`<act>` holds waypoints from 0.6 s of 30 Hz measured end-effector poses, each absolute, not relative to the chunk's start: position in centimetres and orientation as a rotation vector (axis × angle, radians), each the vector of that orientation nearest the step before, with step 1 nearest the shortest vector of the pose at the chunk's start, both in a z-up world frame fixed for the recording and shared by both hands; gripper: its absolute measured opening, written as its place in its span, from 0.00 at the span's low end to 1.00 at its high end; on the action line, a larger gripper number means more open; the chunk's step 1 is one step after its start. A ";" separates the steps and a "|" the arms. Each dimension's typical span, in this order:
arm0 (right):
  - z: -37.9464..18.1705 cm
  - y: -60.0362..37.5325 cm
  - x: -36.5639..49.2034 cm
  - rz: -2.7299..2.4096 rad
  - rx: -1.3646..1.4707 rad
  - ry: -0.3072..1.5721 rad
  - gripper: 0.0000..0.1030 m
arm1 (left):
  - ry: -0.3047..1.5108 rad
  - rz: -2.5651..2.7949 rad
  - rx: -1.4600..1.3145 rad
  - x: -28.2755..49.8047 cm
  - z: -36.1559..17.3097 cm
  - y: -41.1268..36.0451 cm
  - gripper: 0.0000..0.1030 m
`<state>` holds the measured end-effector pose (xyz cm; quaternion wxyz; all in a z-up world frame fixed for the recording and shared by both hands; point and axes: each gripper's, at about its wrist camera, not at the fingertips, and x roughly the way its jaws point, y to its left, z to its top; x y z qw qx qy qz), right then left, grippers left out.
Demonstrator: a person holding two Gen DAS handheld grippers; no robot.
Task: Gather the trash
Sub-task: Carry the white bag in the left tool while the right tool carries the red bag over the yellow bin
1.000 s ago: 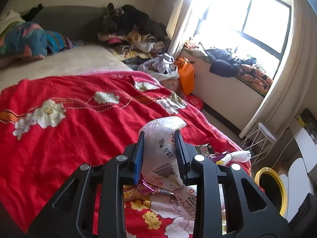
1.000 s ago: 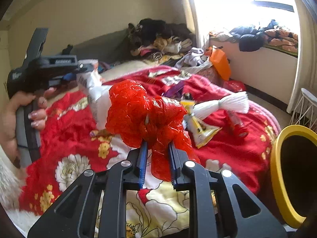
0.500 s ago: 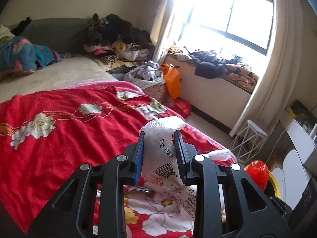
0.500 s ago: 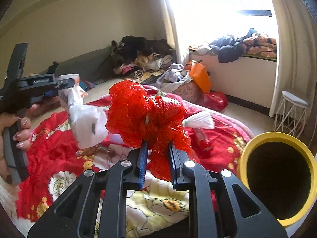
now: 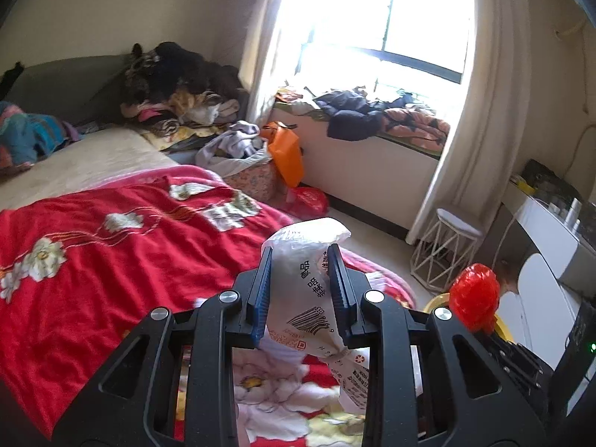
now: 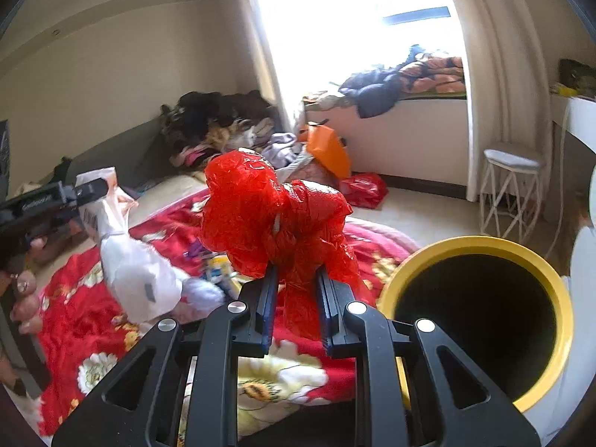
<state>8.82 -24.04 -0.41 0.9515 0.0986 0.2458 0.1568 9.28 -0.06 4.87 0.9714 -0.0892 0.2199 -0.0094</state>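
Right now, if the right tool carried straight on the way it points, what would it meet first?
Probably the red floral bedspread just beyond the red plastic bag it grips; the yellow-rimmed bin lies off to the right, though depth is unclear.

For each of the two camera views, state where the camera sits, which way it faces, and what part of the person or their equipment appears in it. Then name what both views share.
Left wrist: sits on the left tool, facing across the red bedspread toward the window; its fingers clamp a white printed wrapper.
Right wrist: sits on the right tool, facing the yellow bin; it clamps a red plastic bag, and the person's hand shows at left.
Shared: bedspread, both pieces of trash, orange bag, white stool.
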 end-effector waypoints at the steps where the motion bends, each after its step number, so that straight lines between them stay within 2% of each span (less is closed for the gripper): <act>1: -0.5 -24.6 8.9 0.303 0.206 0.499 0.18 | 0.444 -0.030 -0.173 9.5 4.8 -0.7 0.22; 18: -3.6 -34.9 9.9 0.016 0.358 0.528 0.18 | 0.466 -0.182 -0.074 14.0 2.5 -11.6 0.22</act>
